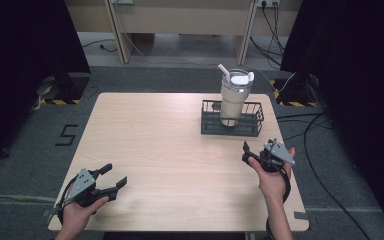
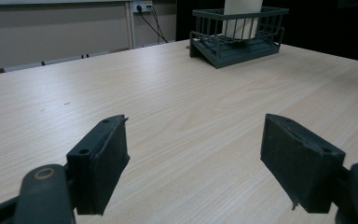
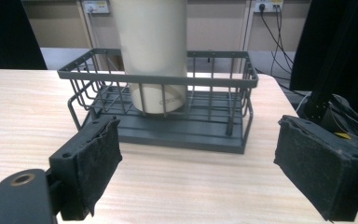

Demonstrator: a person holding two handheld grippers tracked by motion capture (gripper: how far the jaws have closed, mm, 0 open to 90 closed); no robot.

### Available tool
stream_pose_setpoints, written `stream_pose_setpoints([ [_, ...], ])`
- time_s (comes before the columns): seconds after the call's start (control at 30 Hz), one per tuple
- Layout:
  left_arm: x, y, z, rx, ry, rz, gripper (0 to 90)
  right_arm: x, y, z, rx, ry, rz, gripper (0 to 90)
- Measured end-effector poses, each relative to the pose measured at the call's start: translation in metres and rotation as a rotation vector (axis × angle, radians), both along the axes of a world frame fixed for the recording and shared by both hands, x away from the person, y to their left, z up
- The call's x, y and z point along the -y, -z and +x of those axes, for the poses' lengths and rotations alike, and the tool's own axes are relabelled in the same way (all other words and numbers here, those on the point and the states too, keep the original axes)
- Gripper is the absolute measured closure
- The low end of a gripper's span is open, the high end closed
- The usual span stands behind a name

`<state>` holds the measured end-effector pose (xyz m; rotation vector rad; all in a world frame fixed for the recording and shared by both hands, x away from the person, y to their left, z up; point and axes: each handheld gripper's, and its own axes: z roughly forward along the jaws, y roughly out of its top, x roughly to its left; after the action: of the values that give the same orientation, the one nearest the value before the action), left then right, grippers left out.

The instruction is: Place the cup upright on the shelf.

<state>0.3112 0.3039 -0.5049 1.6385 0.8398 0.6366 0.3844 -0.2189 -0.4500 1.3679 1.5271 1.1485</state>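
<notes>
Left tongs [image 1: 114,181] are hovering low over the near left part of the table [image 1: 170,165], jaws spread wide and holding nothing, pointing across toward the far right. Right tongs [image 1: 252,152] are sitting at the near right edge, also gaping empty, aimed straight at the wire basket [image 3: 168,130] just ahead. The tall cream tumbler [image 1: 235,97] is standing upright inside that basket, far right of the table. Risk: tumbler is top-heavy with lid and straw, so a low or off-centre grab is likely tipping it; the jaws may also be snagging the basket rim and dragging it.
</notes>
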Motion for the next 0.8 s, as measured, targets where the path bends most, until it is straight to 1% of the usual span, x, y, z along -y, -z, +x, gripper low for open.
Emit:
stream_pose_setpoints([
  [0.23, 0.000, 0.000, 0.000, 0.001, 0.000, 0.001, 22.2, 0.005, 0.003, -0.009, -0.005, 0.008, -0.002, 14.5],
  [0.63, 0.000, 0.000, 0.000, 0.000, -0.002, 0.000, 22.2, 0.018, 0.013, -0.028, -0.019, 0.036, 0.008, 14.7],
  [0.8, 0.000, 0.000, 0.000, -0.001, -0.003, 0.000, 22.2, 0.023, 0.018, -0.035, -0.024, 0.044, 0.003, 14.8],
])
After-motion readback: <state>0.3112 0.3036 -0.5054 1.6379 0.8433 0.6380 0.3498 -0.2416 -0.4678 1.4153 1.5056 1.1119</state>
